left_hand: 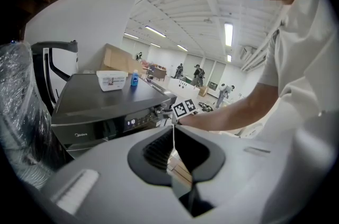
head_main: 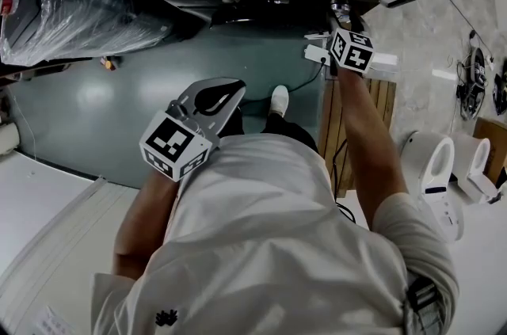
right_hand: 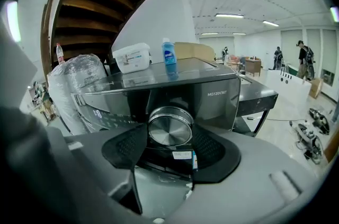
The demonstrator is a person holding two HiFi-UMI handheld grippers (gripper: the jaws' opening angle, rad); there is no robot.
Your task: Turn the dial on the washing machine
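On the washer (right_hand: 222, 104) front, the right claw (right_hand: 169, 139) clamps the dial (right_hand: 170, 126), left claw (left_hand: 174, 157) closed empty; smooth metal may let that grip slip mid-turn.

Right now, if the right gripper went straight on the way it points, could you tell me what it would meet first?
The dial: it sits between the jaws of the right gripper, which look closed on its rim, so pushing on would likely just press it against the washing machine.

Tub (right_hand: 131, 57) and bottle (right_hand: 168, 52) stand atop the washing machine (right_hand: 217, 104), dial (right_hand: 169, 126) on its front, wrapped bundle (right_hand: 74, 85) at left.
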